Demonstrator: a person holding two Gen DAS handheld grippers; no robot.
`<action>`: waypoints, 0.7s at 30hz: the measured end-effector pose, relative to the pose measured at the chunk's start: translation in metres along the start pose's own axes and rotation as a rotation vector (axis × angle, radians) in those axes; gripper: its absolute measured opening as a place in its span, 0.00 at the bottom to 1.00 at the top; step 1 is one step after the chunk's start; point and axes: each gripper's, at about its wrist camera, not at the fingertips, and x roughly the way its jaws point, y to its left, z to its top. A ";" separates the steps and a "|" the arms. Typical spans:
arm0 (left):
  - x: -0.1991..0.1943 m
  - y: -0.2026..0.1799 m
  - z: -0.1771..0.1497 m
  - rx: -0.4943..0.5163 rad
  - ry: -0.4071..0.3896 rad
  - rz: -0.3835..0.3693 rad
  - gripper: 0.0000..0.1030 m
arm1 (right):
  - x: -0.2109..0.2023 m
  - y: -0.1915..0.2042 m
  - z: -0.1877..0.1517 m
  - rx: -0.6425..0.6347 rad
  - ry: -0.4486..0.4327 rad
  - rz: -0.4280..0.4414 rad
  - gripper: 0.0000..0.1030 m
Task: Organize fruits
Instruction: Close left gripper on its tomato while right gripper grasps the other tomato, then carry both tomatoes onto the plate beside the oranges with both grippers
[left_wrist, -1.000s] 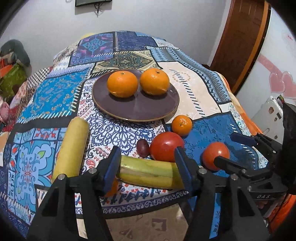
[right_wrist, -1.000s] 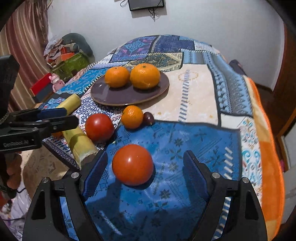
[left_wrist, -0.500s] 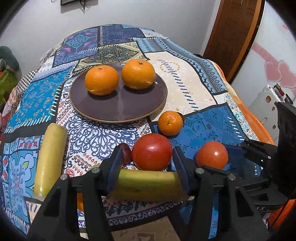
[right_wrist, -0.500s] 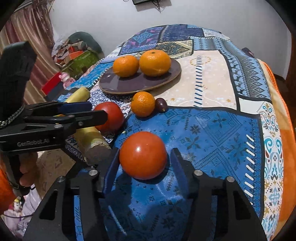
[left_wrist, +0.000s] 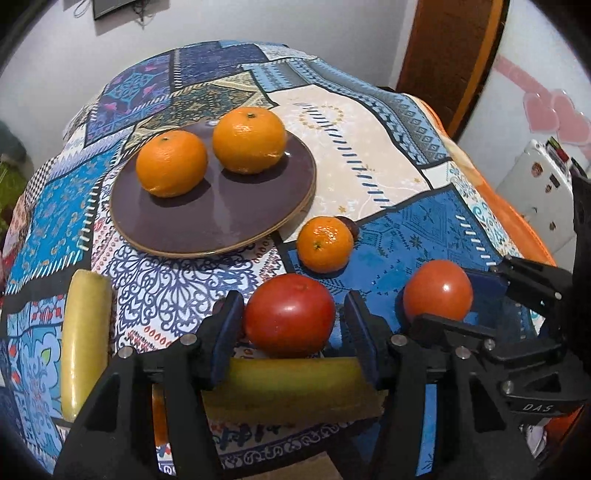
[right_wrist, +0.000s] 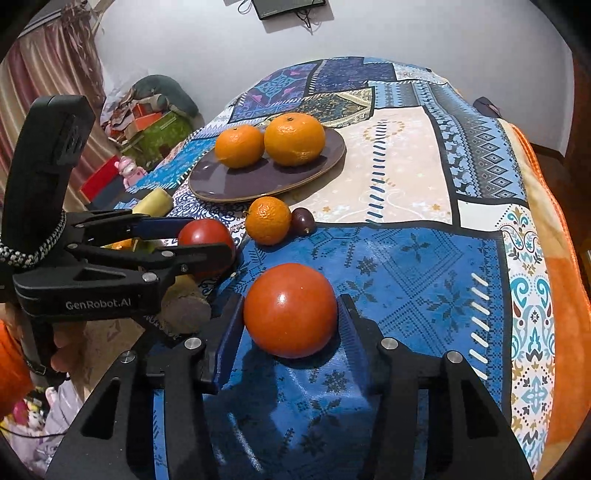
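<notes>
My left gripper has its jaws closed against a red tomato on the patterned cloth. My right gripper has its jaws closed against a second, orange-red tomato, which also shows in the left wrist view. A brown plate holds two oranges. A small mandarin and a dark plum lie beside the plate. A yellow-green banana piece lies under my left gripper, and another lies to the left.
The cloth-covered table drops off at an orange edge on the right. Clutter and boxes stand on the floor to the left. A wooden door is behind on the right.
Both grippers moved forward and narrowed around their tomatoes. The left gripper passed over the banana piece to the red tomato. The right jaws now touch the orange-red tomato.
</notes>
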 end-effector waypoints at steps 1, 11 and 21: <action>0.001 -0.001 0.000 0.007 0.004 -0.003 0.54 | 0.001 0.000 0.001 0.002 0.000 0.002 0.46; 0.007 -0.006 0.001 0.032 0.023 0.016 0.50 | -0.005 -0.004 0.002 0.022 -0.009 -0.008 0.46; -0.016 0.004 -0.001 -0.028 -0.034 -0.021 0.50 | -0.011 0.001 0.014 0.009 -0.032 -0.051 0.46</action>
